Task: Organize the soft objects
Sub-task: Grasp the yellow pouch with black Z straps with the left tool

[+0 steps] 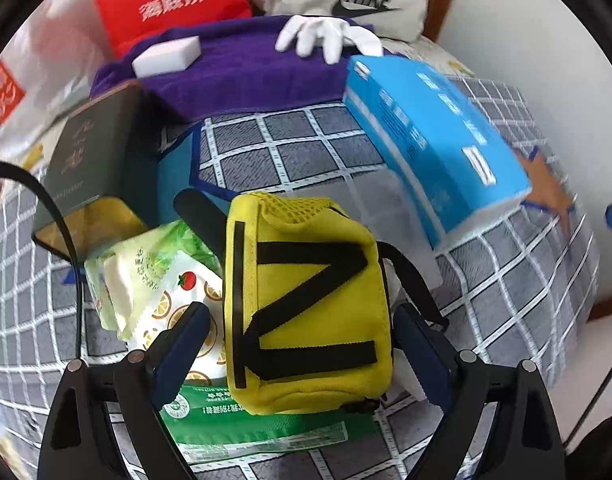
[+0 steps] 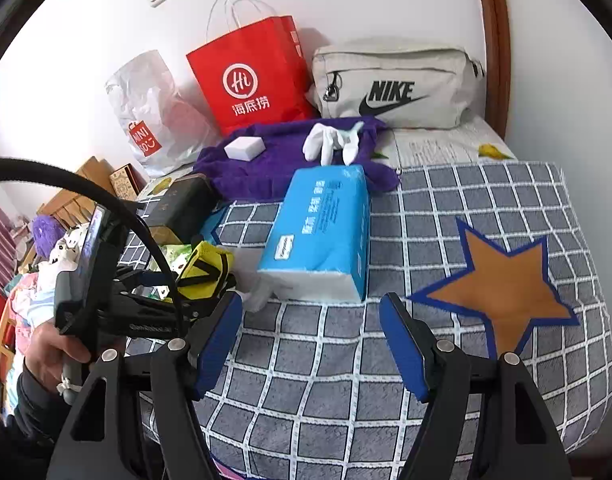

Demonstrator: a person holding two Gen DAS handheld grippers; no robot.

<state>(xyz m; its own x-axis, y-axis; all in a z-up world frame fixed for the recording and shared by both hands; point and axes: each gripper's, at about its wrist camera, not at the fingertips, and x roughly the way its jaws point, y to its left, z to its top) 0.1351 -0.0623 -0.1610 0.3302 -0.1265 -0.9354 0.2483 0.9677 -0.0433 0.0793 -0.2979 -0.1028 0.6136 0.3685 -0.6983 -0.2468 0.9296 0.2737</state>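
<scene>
A yellow pouch with black straps [image 1: 306,308] lies between the open jaws of my left gripper [image 1: 306,328], on top of snack packets; the pads stand beside it with a small gap. The pouch also shows in the right wrist view [image 2: 203,268], with the left gripper [image 2: 201,296] around it. A blue tissue pack [image 1: 438,136] [image 2: 322,228] lies on the checked blanket. A purple towel [image 2: 281,160] carries a white sponge [image 2: 245,147] and a white glove [image 2: 332,142]. My right gripper [image 2: 310,336] is open and empty above the blanket.
Snack packets [image 1: 153,280] and a green packet [image 1: 257,428] lie under the pouch. A dark box [image 1: 93,160] stands left. A red paper bag [image 2: 249,76], a clear plastic bag [image 2: 149,112] and a Nike bag [image 2: 394,84] line the wall. A star patch [image 2: 502,284] marks the blanket [image 2: 426,200].
</scene>
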